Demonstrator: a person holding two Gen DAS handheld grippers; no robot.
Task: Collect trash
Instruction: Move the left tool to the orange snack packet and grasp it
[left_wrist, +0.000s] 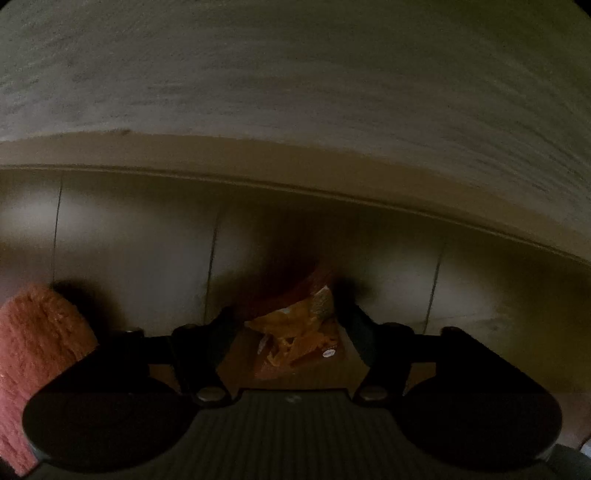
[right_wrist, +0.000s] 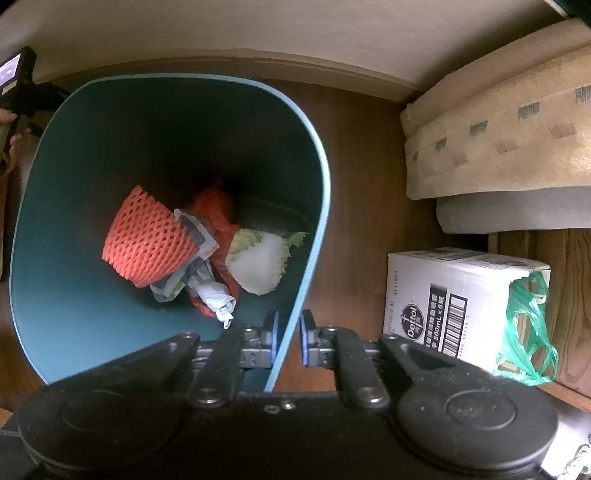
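The left wrist view was dim. The left gripper stood spread, a crumpled orange plastic wrapper lying loose between its fingers, contact unclear, near a fuzzy red cloth.

In the right wrist view, the right gripper straddled the teal plastic bin's rim; whether it pinched was unclear. Inside the bin lay an orange foam net and a cabbage leaf.

Left wrist view: low, dim, close to floor, facing wall and skirting board across mid frame. Right wrist view: high, looking steeply down into teal bin filling left of frame, cardboard box lower right. No shared scene part identifiable.
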